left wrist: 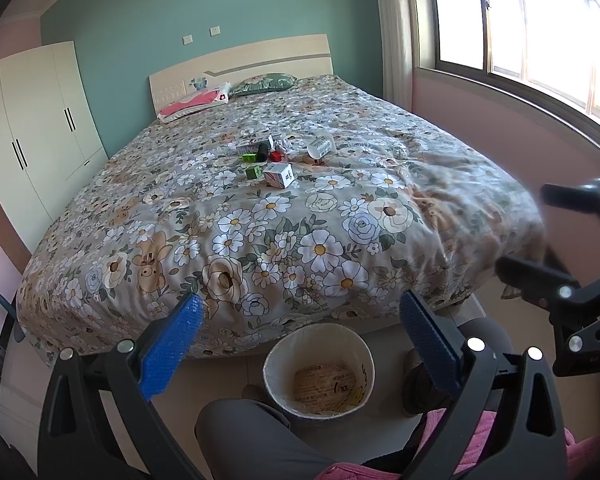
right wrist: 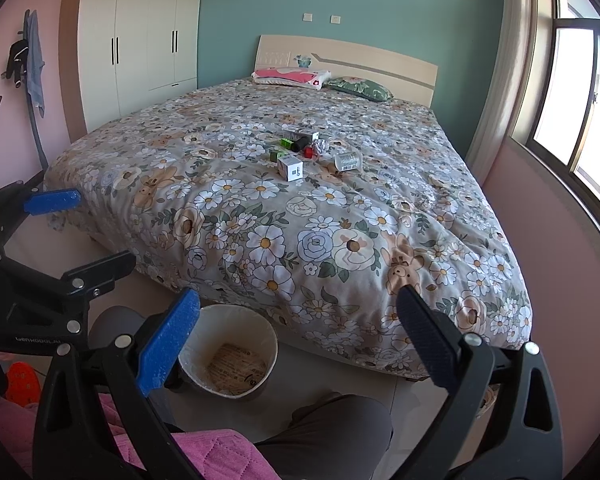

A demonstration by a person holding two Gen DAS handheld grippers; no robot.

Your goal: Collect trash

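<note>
We hold our left gripper [left wrist: 300, 332] with its blue-padded fingers [left wrist: 168, 348] spread wide and nothing between them, and our right gripper [right wrist: 296, 328] is likewise released and empty, one pad blue [right wrist: 166, 344] and the other dark. Nearest to us, below both grippers, are our grey-trousered knees [left wrist: 256, 436] and a pink quilted garment [right wrist: 216, 456]. Just ahead of the left gripper and a little below it, a round wastebasket [left wrist: 318, 368] stands on the floor between our legs, lined with a pale bag and showing printed paper at its bottom; from the right gripper it lies low and to the left [right wrist: 228, 350]. Beyond the basket the foot of the bed [left wrist: 260, 240] rises, covered by a floral quilt. Well ahead of both grippers, near the middle of the bed, lies the cluster of trash: a small white carton [left wrist: 280, 174] nearest us, a green cube [left wrist: 254, 172] just beside it on the left, then a second green box [left wrist: 249, 157], a black cylinder [left wrist: 262, 152], a small red box [left wrist: 275, 156], a crumpled silvery wrapper [left wrist: 286, 145], and, off to the right, a clear plastic cup [left wrist: 322, 147] lying on its side. The right wrist view shows the same carton [right wrist: 290, 169] and cup [right wrist: 348, 161]. Farther on, a pink pillow [left wrist: 194, 102] and a green pillow [left wrist: 264, 82] rest against the headboard [left wrist: 260, 60]. A white wardrobe [left wrist: 36, 120] stands far left, and a window [left wrist: 540, 28] far right.
</note>
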